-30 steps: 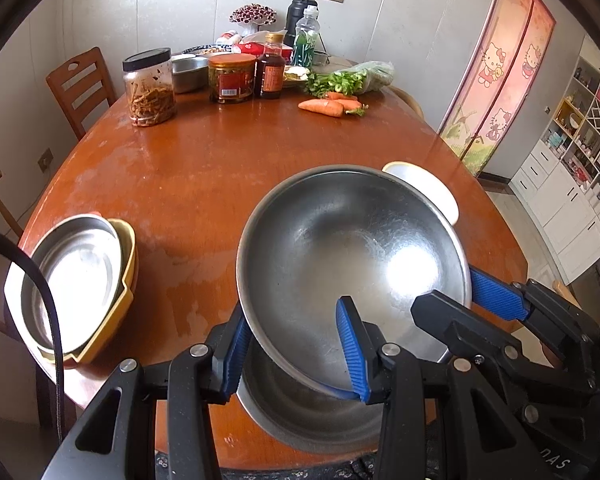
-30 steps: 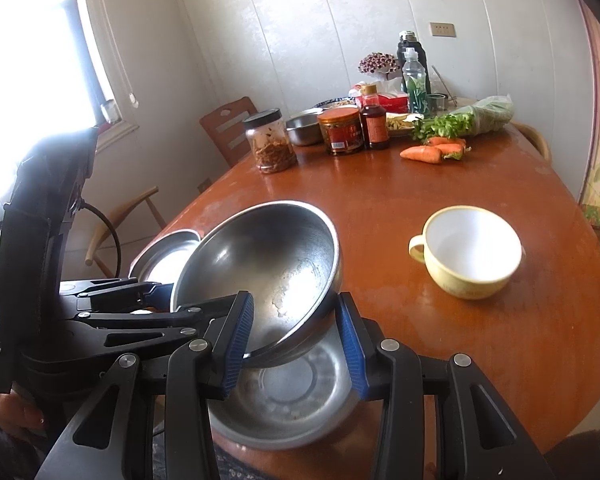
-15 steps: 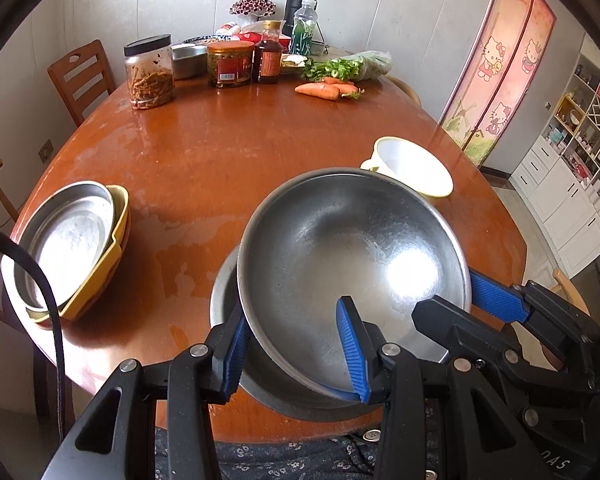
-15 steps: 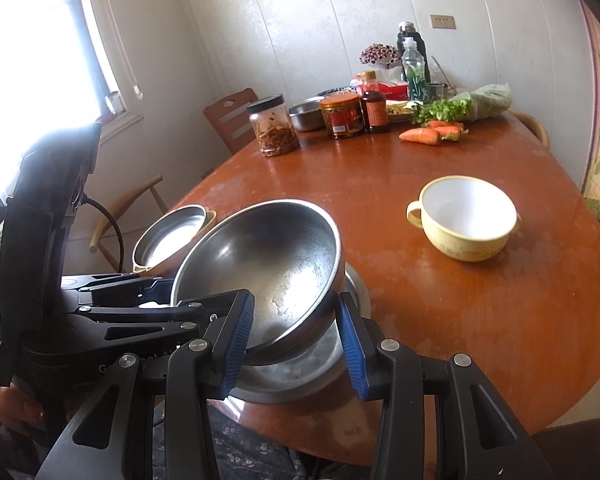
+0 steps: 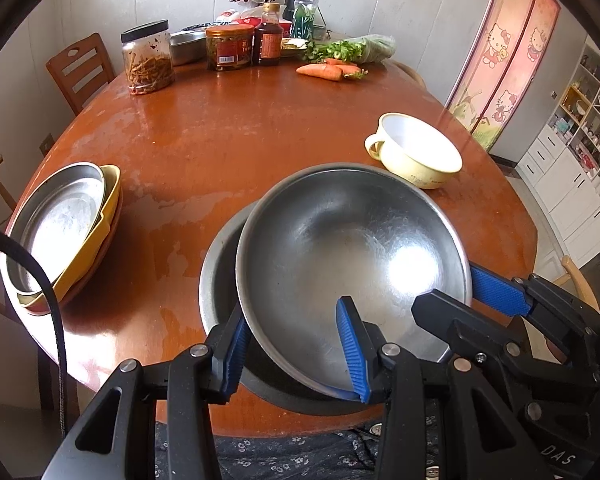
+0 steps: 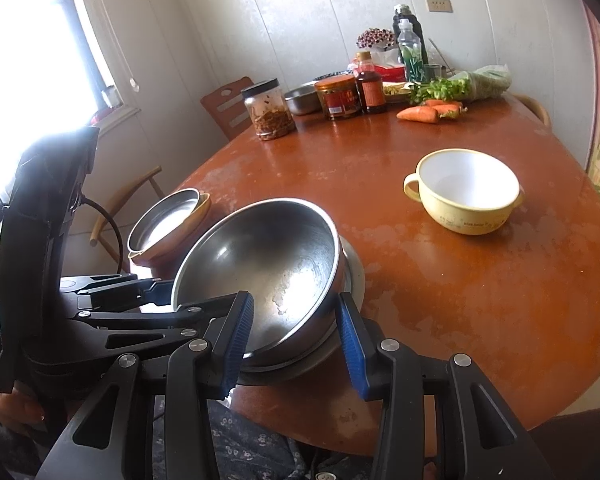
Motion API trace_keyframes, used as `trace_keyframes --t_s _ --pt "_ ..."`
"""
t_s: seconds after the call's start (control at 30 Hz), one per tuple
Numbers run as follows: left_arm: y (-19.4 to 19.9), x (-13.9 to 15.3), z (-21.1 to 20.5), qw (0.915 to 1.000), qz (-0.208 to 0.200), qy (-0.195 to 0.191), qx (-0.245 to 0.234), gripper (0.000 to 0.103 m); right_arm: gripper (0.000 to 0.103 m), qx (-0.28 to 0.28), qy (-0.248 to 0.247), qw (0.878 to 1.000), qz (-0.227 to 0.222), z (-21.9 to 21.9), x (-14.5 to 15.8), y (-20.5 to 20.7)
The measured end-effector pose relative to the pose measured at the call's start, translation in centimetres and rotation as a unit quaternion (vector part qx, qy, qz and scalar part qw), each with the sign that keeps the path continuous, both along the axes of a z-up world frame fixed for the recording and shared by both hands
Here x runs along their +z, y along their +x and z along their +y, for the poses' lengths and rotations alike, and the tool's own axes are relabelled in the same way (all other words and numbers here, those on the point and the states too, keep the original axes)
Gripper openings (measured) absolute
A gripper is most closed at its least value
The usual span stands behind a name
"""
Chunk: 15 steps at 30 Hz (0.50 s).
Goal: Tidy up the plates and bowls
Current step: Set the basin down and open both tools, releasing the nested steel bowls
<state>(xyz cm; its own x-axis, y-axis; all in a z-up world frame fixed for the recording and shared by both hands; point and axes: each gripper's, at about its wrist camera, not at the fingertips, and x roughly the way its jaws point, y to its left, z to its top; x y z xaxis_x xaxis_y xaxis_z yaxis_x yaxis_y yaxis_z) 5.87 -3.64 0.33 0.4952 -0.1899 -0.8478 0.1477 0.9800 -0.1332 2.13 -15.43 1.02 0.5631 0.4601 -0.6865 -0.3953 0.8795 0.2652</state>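
A shiny steel bowl hangs tilted just over a wider steel bowl that rests near the table's front edge. My left gripper is shut on the upper bowl's near-left rim, one blue pad inside and one outside. On the bowl's right rim my right gripper is shut the same way. A cream two-handled bowl stands to the right. At the table's left edge a steel plate lies stacked on a yellow dish.
Jars, sauce bottles, a small steel bowl, carrots and greens crowd the far side of the brown table. A wooden chair stands behind it at the left. A person's patterned clothing shows below the front edge.
Both grippers have sunk with the steel bowl, which now hangs closer over the wider bowl. The cream bowl has come fully into the left wrist view.
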Motion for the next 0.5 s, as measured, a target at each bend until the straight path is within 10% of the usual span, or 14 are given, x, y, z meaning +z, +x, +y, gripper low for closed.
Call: trace_keyframes --t_s 0.5 --pt "0.18 -0.58 -0.21 0.9999 0.003 0.01 -0.004 0.042 0.046 0.0 -0.011 1.0 0.015 0.49 -1.03 0.44"
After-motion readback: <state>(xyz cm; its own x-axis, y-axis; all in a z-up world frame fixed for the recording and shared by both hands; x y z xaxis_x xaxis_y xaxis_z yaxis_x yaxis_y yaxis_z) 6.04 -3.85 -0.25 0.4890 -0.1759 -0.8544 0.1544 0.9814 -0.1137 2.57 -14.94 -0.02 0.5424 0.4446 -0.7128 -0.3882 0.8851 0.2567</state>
